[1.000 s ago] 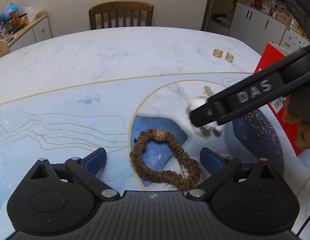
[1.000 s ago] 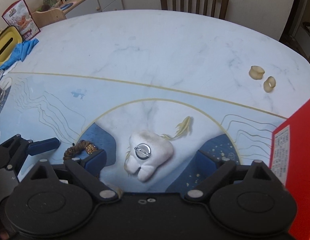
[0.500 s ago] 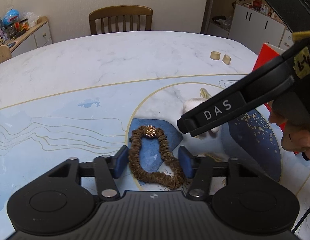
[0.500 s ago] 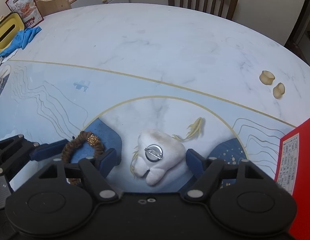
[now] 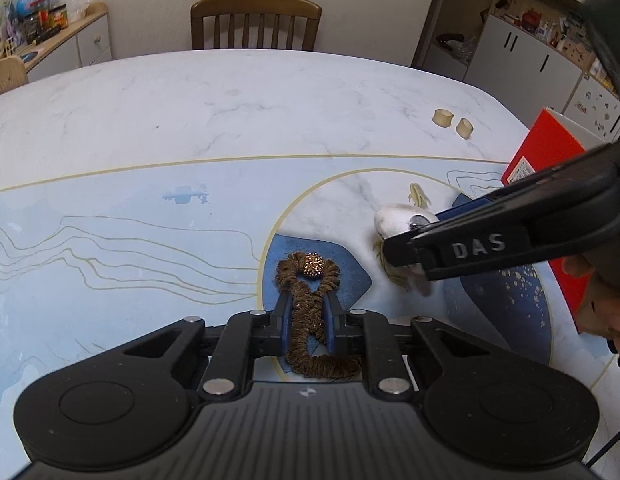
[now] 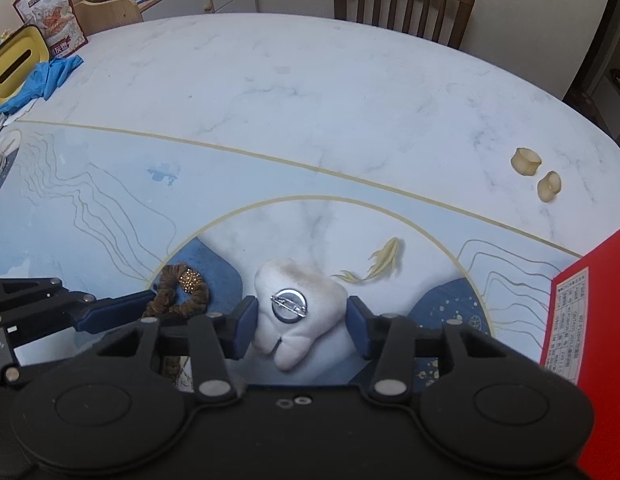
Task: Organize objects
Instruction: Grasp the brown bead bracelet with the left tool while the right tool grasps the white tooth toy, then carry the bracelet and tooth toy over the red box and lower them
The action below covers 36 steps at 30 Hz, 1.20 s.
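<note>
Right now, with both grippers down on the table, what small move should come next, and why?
Probably finish closing the right gripper before any lift. Its jaws are closing around the white tooth-shaped plush, but a small gap still shows at the right pad. The left gripper, its jaws closing too, already pinches the brown scrunchie flat, so that side looks ready.
</note>
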Motion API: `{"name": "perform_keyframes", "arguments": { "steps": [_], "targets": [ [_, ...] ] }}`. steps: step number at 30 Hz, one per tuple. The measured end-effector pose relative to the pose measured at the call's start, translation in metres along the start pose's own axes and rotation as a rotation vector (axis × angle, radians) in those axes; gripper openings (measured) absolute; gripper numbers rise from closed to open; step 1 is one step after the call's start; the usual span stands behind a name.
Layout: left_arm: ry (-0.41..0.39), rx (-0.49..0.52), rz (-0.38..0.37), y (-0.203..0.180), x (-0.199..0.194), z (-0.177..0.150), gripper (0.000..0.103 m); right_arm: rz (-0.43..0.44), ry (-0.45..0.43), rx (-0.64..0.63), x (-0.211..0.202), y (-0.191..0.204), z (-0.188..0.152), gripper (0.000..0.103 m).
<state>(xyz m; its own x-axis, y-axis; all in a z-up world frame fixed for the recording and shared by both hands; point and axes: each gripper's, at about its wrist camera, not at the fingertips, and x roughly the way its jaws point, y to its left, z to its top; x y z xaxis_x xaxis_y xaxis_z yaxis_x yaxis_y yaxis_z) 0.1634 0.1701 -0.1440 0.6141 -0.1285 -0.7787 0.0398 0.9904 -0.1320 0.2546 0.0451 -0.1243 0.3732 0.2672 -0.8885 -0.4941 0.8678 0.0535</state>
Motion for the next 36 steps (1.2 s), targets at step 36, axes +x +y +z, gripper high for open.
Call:
{"name": "perform_keyframes", "arguments": {
  "steps": [36],
  "targets": [
    [-0.038,-0.014,-0.150,-0.073,-0.094,0.037,0.008,0.020,-0.146,0.084,-0.185,-0.089,-0.077,0.046]
  ]
}}
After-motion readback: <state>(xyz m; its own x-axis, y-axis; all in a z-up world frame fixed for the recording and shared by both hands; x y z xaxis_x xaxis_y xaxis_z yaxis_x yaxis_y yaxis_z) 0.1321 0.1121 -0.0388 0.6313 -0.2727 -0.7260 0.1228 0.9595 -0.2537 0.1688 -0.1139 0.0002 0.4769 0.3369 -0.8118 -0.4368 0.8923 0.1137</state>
